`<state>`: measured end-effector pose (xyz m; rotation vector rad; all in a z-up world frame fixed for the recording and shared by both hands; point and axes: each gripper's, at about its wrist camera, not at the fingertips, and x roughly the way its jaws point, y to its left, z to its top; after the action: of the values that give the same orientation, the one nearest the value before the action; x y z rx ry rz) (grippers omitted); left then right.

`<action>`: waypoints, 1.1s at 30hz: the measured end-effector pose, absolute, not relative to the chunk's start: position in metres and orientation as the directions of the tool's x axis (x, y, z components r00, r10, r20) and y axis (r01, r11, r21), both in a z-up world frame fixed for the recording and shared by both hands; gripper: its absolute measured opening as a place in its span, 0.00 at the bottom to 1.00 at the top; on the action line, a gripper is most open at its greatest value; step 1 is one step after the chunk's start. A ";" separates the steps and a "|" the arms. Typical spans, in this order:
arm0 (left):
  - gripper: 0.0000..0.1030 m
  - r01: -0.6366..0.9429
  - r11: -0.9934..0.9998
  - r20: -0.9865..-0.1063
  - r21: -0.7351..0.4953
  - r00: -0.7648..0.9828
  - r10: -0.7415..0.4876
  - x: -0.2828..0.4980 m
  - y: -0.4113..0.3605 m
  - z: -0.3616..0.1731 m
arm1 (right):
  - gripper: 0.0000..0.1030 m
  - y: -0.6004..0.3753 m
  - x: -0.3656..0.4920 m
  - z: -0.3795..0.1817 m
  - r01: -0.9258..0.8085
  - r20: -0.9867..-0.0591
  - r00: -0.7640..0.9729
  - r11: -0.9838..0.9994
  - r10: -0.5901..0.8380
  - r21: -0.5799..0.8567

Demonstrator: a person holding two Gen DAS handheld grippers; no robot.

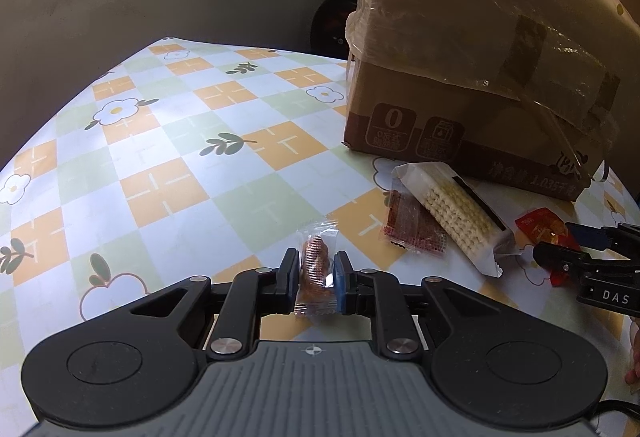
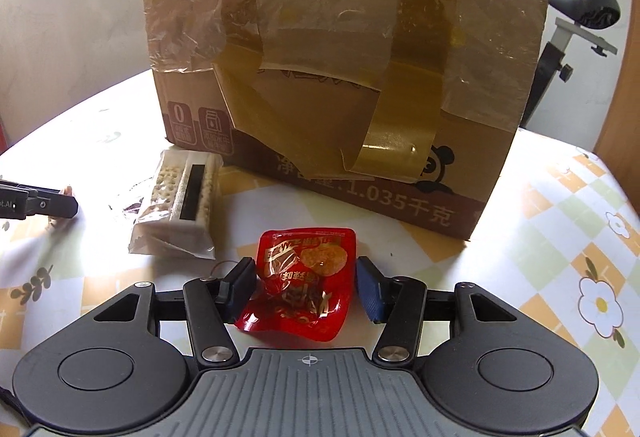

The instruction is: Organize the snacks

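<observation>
My left gripper [image 1: 317, 269] is shut on a small clear packet of an orange-brown snack [image 1: 316, 269], just above the checked tablecloth. My right gripper [image 2: 306, 283] is open, its fingers on either side of a red snack packet [image 2: 302, 283] lying on the table; the left finger touches it. That red packet [image 1: 540, 227] and the right gripper [image 1: 576, 257] show at the right edge of the left wrist view. A long white pack of wafers [image 1: 456, 215] [image 2: 180, 205] and a flat red-brown packet [image 1: 414, 227] lie in front of the cardboard box [image 1: 480, 49] [image 2: 344, 49].
The big taped cardboard box stands at the back of the table, wrapped in clear film. The checked tablecloth [image 1: 168, 141] stretches to the left, with its far edge against a grey wall. An exercise bike seat [image 2: 588, 7] stands beyond the table at the right.
</observation>
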<state>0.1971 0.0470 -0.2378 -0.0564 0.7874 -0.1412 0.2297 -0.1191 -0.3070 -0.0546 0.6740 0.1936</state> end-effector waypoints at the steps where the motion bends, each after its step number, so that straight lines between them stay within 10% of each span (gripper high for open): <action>1: 0.20 0.106 0.989 -0.702 -0.100 0.698 -0.146 0.197 0.047 -0.238 | 0.49 -0.119 0.229 -0.308 -0.198 -0.620 0.767 0.980 0.162 0.012; 33: 0.19 0.092 0.990 -0.706 -0.110 0.694 -0.143 0.194 0.049 -0.233 | 0.45 -0.140 0.220 -0.297 -0.142 -0.581 0.789 0.980 0.198 0.140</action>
<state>0.1942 0.0486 -0.2329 -0.0678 0.7938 -0.1309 0.2196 -0.1400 -0.2975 0.0909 0.6351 0.1835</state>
